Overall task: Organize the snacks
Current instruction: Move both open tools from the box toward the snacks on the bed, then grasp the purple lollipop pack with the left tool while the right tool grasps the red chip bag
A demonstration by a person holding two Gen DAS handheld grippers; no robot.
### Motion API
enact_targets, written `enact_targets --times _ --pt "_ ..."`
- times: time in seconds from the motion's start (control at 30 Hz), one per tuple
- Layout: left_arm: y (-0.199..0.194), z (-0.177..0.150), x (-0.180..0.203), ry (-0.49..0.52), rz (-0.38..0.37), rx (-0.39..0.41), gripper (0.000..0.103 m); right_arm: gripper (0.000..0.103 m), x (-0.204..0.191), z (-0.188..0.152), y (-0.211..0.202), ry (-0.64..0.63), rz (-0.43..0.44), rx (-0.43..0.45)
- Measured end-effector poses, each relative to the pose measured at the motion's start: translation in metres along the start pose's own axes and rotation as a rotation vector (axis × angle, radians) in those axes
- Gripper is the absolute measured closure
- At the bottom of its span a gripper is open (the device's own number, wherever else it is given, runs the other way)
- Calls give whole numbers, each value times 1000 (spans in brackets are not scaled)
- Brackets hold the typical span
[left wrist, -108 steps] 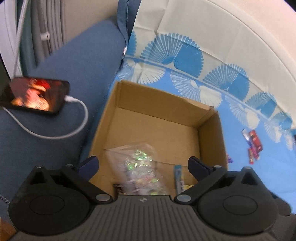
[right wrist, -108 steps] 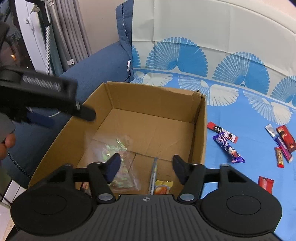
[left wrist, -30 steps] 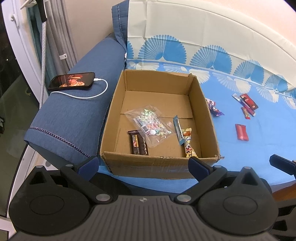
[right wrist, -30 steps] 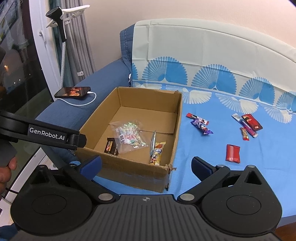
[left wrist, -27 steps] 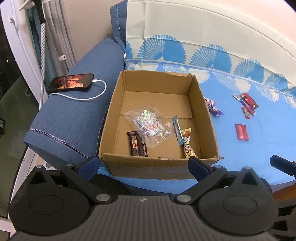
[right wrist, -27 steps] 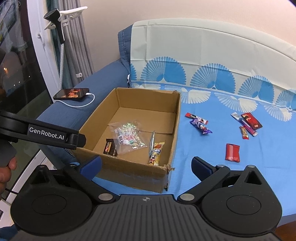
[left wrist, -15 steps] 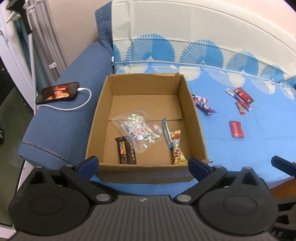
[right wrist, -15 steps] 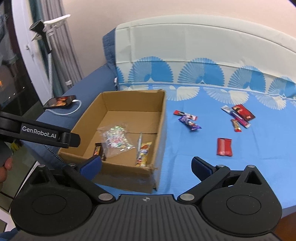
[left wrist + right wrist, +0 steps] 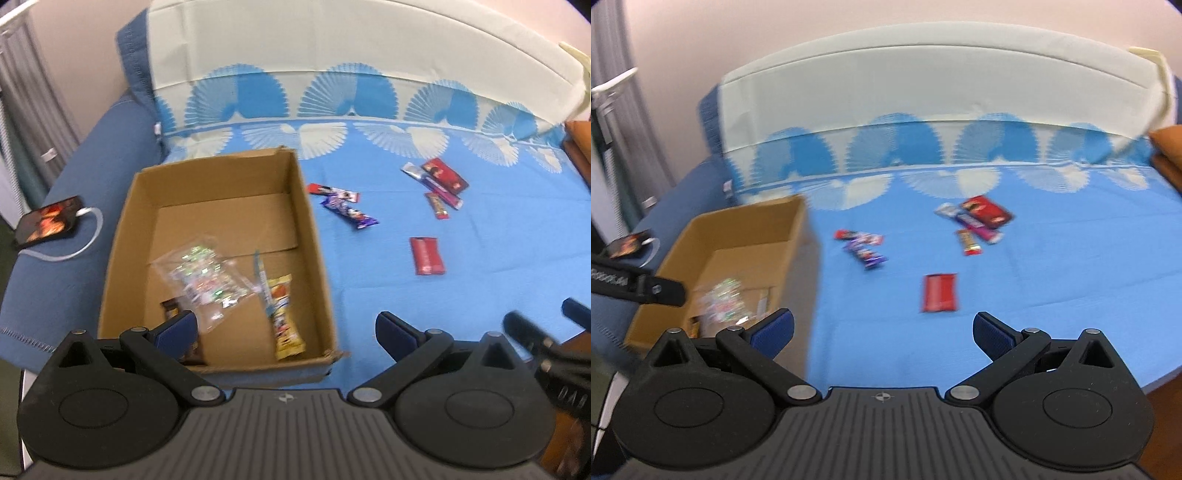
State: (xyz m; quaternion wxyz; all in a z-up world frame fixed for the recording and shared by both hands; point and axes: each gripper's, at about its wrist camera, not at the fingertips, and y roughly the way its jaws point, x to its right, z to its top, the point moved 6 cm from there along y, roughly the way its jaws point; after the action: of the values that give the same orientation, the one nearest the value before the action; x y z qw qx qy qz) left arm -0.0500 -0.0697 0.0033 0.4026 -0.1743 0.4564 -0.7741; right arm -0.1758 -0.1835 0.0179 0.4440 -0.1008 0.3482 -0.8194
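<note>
Both views have swung right, off the cardboard box (image 9: 221, 206) toward the loose snacks on the blue sheet (image 9: 1052, 280). Left claw (image 9: 284, 328) and right claw (image 9: 882, 332) hang wide open, empty; red wrapper (image 9: 940, 292) lies ahead.

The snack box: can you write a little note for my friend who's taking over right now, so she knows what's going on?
Left hand-held gripper: open, holding nothing, hanging over the near edge of the cardboard box.
Right hand-held gripper: open, holding nothing, over the blue sheet, pointing toward the loose snacks.
Done: in the box lie a clear candy bag, a yellow snack pack, a thin blue stick and a dark bar, partly hidden.
Left: six packets on the sheet: the flat red packet nearest, two beside the box, three farther back. Probably take the red one first.
</note>
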Motion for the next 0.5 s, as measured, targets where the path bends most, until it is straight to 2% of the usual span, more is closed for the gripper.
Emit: enact_targets --times 0.27,0.43,0.5 --pt "47 40 38 12 -23 -55 0 0 85 30 37 81 -119 27" --pt "95 70 57 -38 -14 -104 0 0 128 54 80 118 -139 39" --pt "117 85 67 -51 -1 -88 0 0 143 64 103 121 -138 43"
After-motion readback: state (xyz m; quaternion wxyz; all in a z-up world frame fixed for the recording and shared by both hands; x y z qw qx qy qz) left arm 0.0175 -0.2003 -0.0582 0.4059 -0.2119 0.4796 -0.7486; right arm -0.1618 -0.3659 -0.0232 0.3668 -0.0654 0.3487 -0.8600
